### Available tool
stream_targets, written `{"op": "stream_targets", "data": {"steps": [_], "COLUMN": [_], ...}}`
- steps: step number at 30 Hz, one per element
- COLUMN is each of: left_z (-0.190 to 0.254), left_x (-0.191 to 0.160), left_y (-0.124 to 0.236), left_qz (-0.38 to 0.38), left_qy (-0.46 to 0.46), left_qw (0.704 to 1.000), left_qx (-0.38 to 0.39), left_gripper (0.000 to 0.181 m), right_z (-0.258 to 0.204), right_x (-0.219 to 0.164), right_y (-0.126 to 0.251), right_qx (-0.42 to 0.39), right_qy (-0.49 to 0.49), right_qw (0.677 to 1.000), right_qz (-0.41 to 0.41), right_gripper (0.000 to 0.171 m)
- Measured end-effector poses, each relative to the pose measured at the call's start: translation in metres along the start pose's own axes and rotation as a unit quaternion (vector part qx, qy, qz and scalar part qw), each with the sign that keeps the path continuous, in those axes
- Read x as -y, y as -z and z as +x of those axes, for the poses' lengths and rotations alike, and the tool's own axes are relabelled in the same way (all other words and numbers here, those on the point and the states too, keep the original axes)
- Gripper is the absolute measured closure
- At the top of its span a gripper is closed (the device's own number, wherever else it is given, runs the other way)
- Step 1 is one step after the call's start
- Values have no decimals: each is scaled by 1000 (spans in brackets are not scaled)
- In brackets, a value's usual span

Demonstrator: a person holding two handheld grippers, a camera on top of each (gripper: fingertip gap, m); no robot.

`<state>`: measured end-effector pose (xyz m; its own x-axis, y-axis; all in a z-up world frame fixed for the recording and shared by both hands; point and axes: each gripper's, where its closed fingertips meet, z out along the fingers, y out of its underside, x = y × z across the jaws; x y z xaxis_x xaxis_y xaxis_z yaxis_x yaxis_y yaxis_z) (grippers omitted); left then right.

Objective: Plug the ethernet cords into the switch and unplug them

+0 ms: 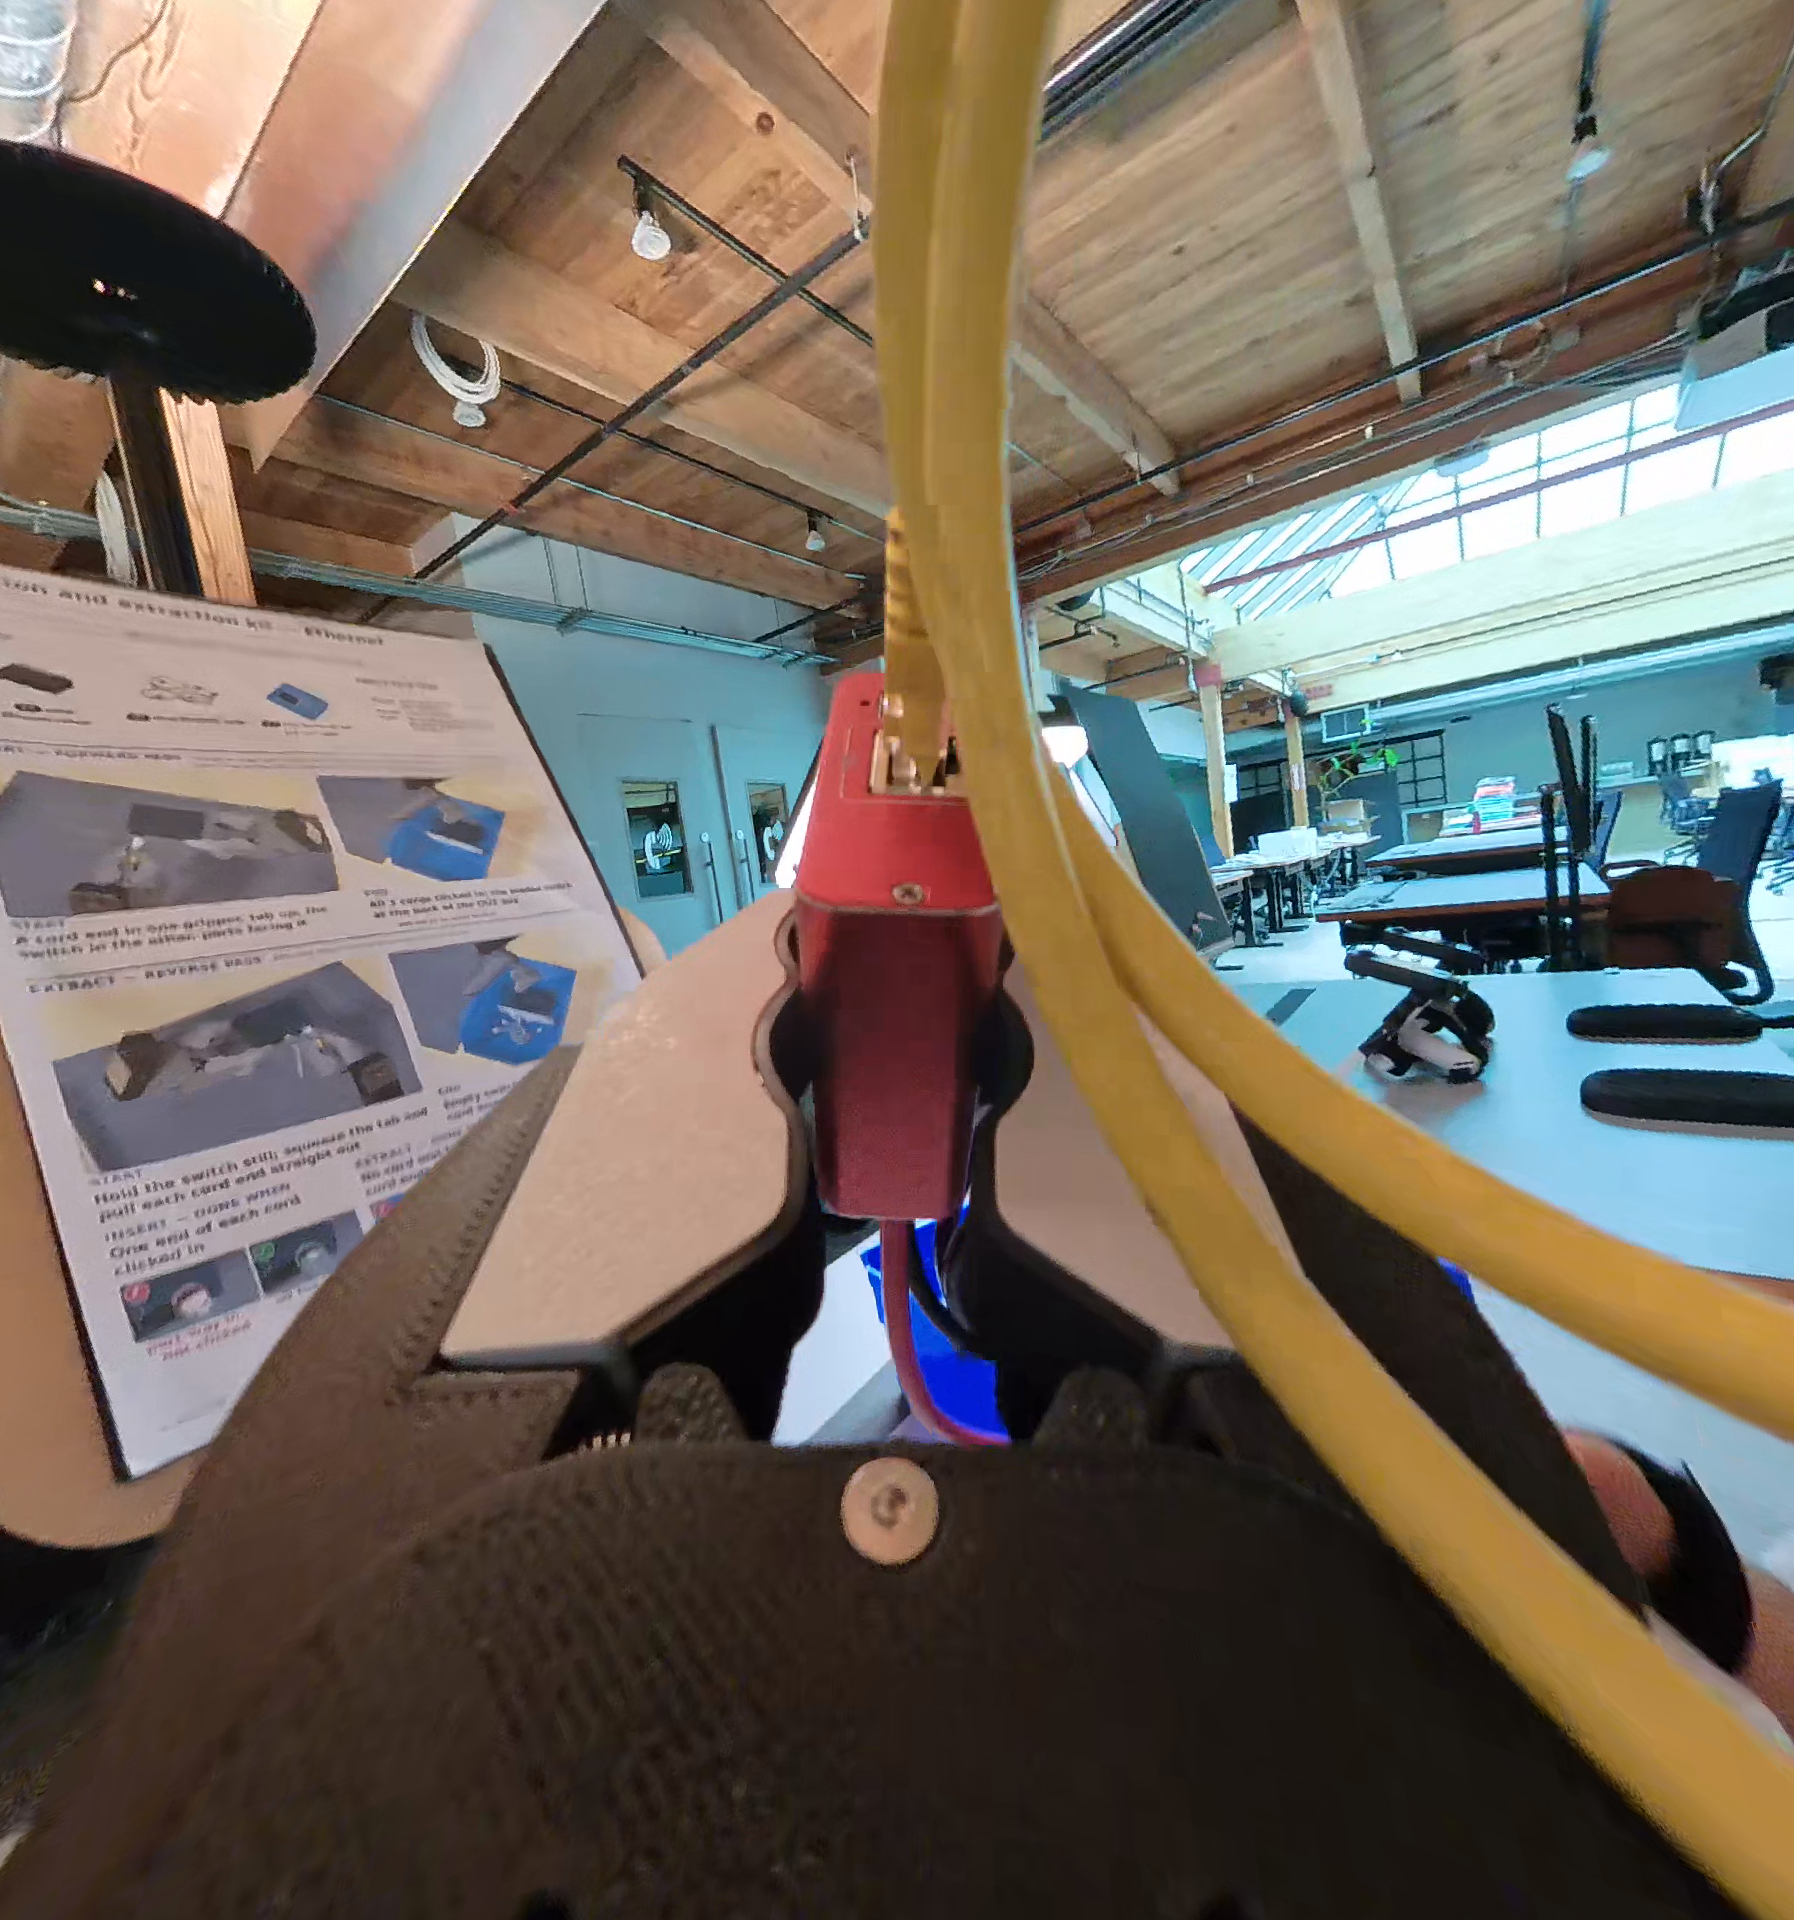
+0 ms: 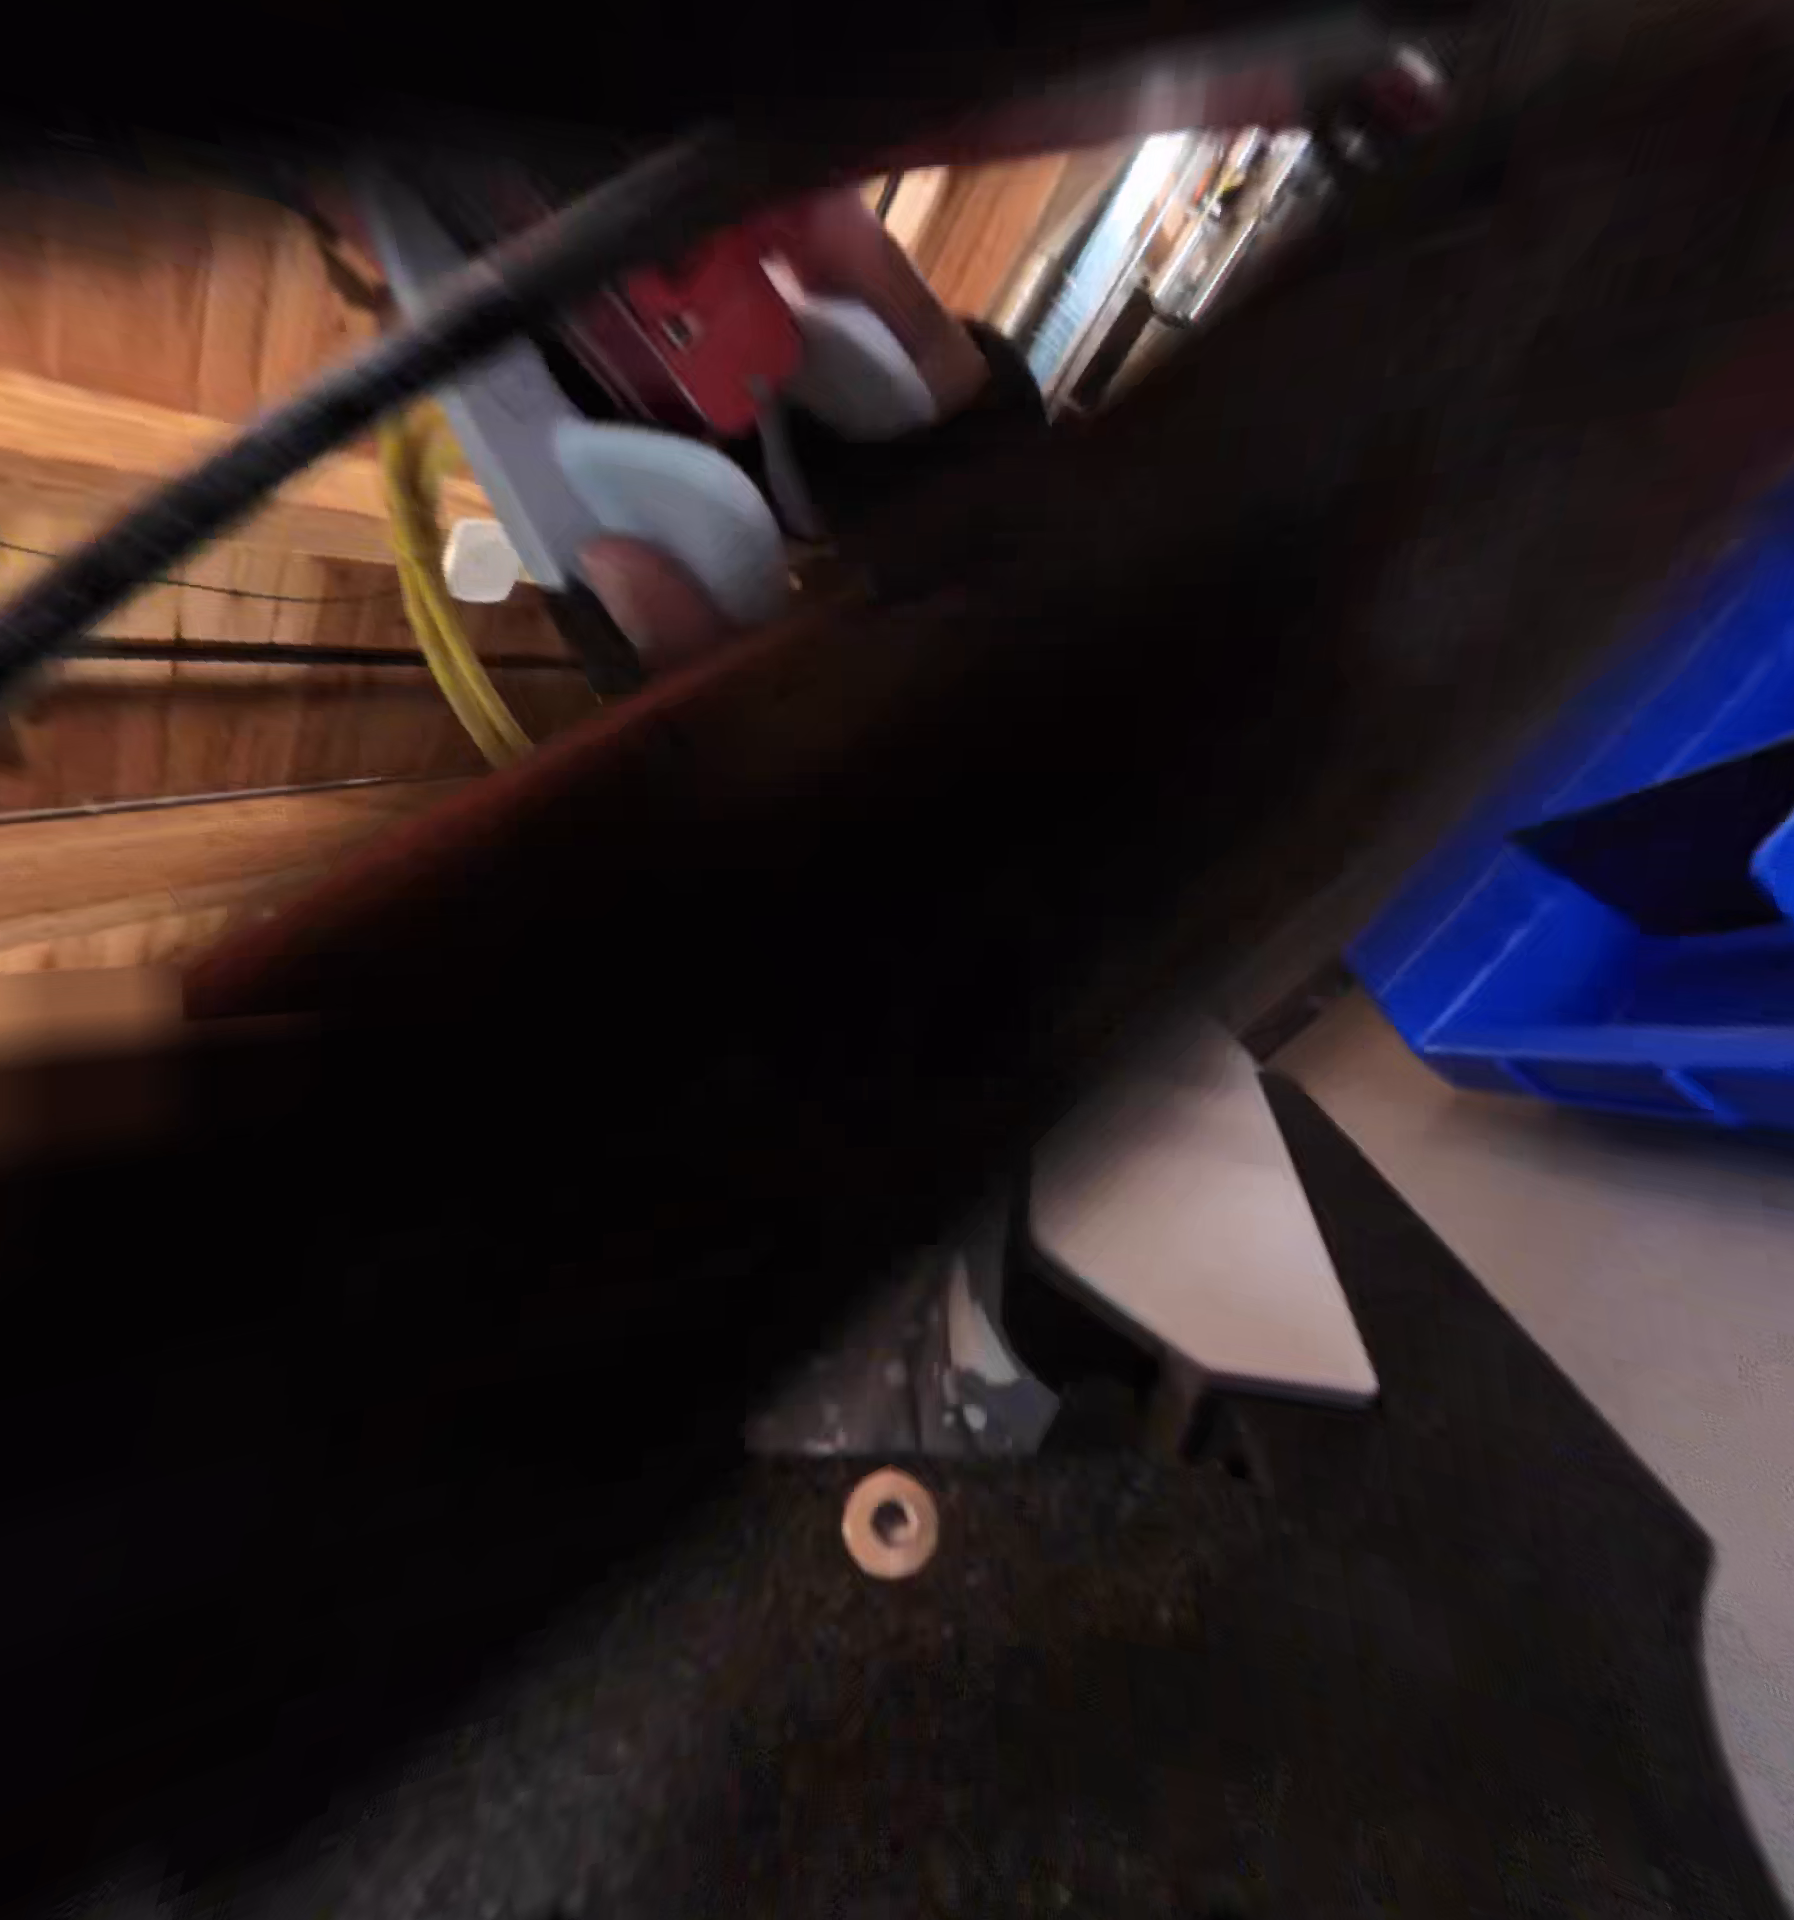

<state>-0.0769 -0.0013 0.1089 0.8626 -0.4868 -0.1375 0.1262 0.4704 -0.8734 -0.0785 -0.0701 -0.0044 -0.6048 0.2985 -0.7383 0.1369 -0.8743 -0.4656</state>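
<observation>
In the left wrist view my left gripper (image 1: 898, 1049) is shut on a red switch (image 1: 893, 997) and holds it upright in the air, ports facing up. Yellow ethernet cords (image 1: 1132, 1101) are plugged into its top; one plug (image 1: 914, 665) shows in a port, and the cords loop up and then down to the right. The right wrist view is blurred and mostly dark. Something dark close to the lens hides most of my right gripper (image 2: 934, 1122); only one finger (image 2: 1205, 1247) shows. Far off there I see the red switch (image 2: 711, 332) and the yellow cords (image 2: 436, 592).
A printed instruction sheet (image 1: 249, 935) stands at the left. A blue bin shows below the switch (image 1: 924, 1340) and at the right of the right wrist view (image 2: 1620, 935). A grey table (image 1: 1599, 1164) bears two black pads (image 1: 1714, 1096) and another device.
</observation>
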Motion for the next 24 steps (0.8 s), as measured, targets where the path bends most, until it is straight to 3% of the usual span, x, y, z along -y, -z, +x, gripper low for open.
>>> {"op": "stream_targets", "data": {"steps": [1, 2, 6, 9, 11, 16, 19, 24], "left_z": [0, 2, 14, 16, 14, 6, -9, -47], "left_x": [5, 10, 33, 48, 53, 43, 34, 6], "left_y": [-4, -7, -21, -32, -36, -22, -11, 3], "left_qz": [4, 8, 22, 29, 35, 62, 94, 119], "left_qy": [0, 1, -10, -10, 20, 139, 215, 334], "left_qw": [1000, 1000, 999, 998, 998, 988, 972, 931], "left_qx": [-7, -15, -44, -52, -57, -37, 4, 89], "left_gripper": [153, 147, 152, 151, 151, 152, 153, 150], "right_z": [3, 8, 24, 33, 43, 7, -5, 8], "right_x": [-5, -11, -29, -64, -70, 14, 51, 72], "right_y": [0, 0, 4, 2, -1, 1, 2, 7], "right_qx": [-3, -14, -25, -30, -57, -22, -50, -164], "right_qy": [-10, -22, -45, 1, 85, 227, 337, 452], "right_qw": [1000, 1000, 998, 994, 987, 972, 930, 852], "right_qz": [-6, -13, -29, -106, -123, 48, 134, 208], "right_gripper": [123, 125, 124, 125, 120, 118, 122, 123]}}
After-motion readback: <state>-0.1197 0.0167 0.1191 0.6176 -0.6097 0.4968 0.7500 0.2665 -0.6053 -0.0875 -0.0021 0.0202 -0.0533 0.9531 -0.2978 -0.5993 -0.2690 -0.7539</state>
